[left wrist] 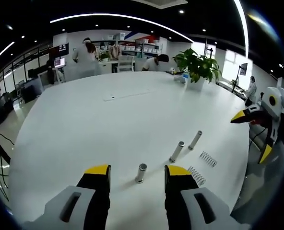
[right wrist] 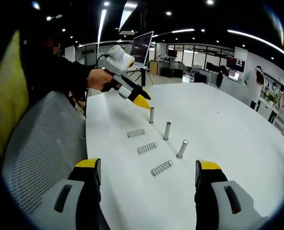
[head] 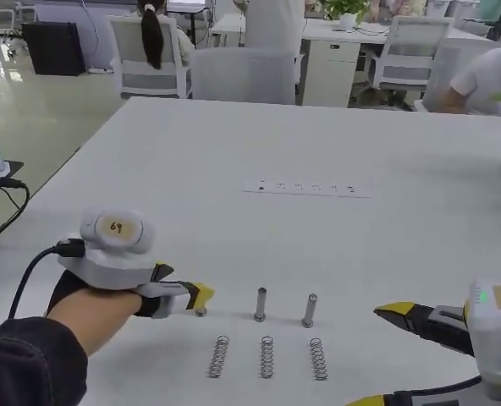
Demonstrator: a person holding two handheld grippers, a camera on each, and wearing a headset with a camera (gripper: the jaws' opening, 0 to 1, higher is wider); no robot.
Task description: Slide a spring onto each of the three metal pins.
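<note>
Item: three pins (head: 261, 303), standing upright in a row by the worktop's (head: 335, 152) near edge; three springs (head: 267, 356) lying just before them, none threaded. You are straddling the end pin (left wrist: 141, 173) with the left gripper (left wrist: 137, 171), jaws spread. The right gripper (right wrist: 148, 165) is hovering, jaws wide. Hazard: an off-centre nudge risks tipping that pin (apparently unfixed).

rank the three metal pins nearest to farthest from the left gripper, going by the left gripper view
1. Near pin, standing between the jaws of the left gripper.
2. Middle pin, up and to the right.
3. Far pin, farther right again.
</note>
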